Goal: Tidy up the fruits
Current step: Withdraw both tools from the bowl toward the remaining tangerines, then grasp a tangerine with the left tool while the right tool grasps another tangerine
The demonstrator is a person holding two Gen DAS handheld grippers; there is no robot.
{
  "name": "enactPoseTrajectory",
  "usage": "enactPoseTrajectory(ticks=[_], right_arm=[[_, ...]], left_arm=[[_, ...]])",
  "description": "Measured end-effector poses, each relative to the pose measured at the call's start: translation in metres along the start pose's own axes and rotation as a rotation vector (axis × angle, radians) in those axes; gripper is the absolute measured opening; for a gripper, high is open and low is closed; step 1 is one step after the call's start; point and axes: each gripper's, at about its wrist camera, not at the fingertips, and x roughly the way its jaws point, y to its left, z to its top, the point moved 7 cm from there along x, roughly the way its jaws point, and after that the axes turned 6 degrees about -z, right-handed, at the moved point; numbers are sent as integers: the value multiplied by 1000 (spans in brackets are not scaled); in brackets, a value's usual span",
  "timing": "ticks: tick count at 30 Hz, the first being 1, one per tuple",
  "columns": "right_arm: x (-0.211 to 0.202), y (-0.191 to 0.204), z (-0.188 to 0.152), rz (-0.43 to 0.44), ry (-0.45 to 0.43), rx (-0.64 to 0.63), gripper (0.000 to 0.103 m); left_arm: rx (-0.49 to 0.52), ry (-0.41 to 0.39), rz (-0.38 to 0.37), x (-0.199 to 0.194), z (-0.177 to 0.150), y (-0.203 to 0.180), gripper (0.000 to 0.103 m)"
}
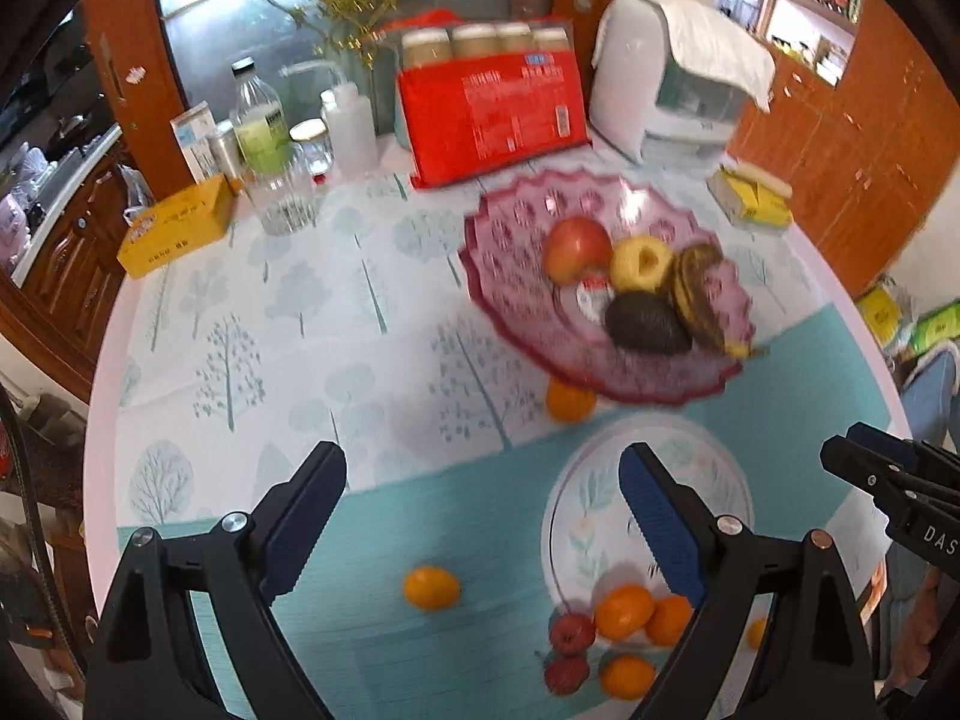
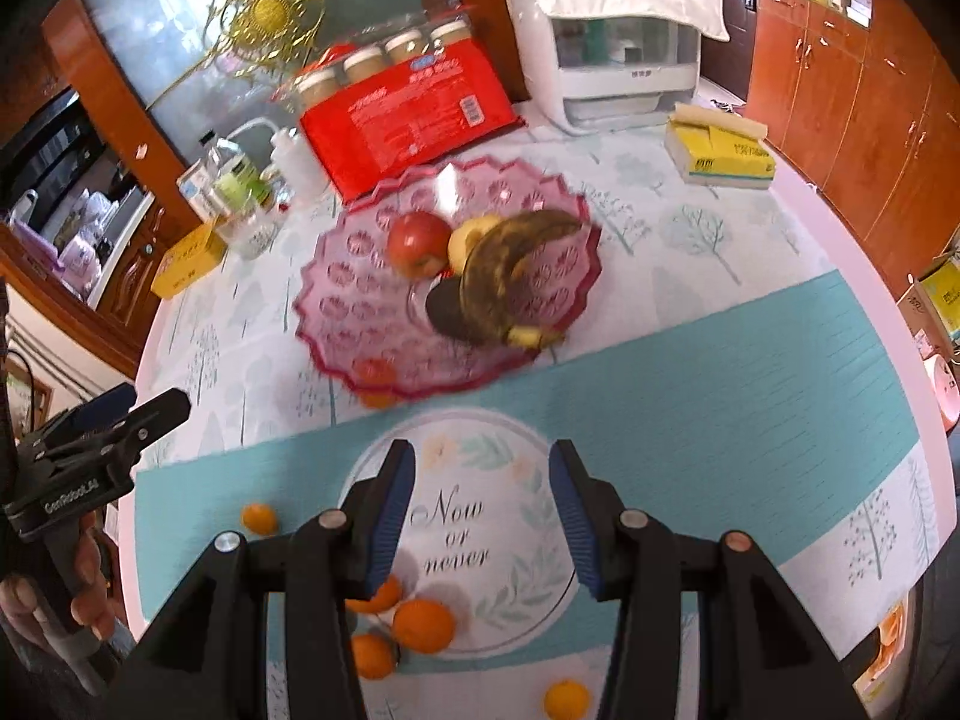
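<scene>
A pink glass fruit bowl (image 1: 516, 252) (image 2: 360, 312) stands mid-table. It holds a red apple (image 1: 576, 249) (image 2: 417, 243), a yellow apple (image 1: 641, 261), a dark avocado (image 1: 645, 324) and a browned banana (image 2: 510, 270). One orange (image 1: 569, 401) lies at the bowl's near rim. Another orange (image 1: 431, 587) (image 2: 259, 519) lies alone on the teal mat. A cluster of oranges (image 1: 624, 612) (image 2: 423, 624) and small red fruits (image 1: 572, 633) lies near me. My left gripper (image 1: 483, 516) is open and empty above the mat. My right gripper (image 2: 482, 510) is open and empty.
At the back stand a red pack of jars (image 1: 498, 114), bottles (image 1: 261, 126), a yellow box (image 1: 177, 225), a white appliance (image 1: 672, 72) and a tissue pack (image 2: 717, 150). The round table's edge (image 2: 888, 276) curves to the right, with wooden cabinets beyond.
</scene>
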Motion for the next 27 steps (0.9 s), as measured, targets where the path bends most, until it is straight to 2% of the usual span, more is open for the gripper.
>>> enactPoseTrajectory(ticks=[5, 10, 14, 19, 27], right_arm=[[10, 9, -37, -9, 30, -37, 47], [25, 16, -74, 3, 85, -36, 47], [34, 18, -96, 11, 114, -21, 47], [40, 20, -114, 36, 136, 14, 47], [45, 18, -125, 50, 140, 54, 47]], left_arm=[[68, 80, -63, 22, -40, -18, 92], [185, 149, -136, 41, -80, -45, 92], [252, 188, -152, 54, -100, -60, 92], [303, 208, -171, 63, -110, -67, 92], [354, 245, -196, 83, -116, -75, 92]])
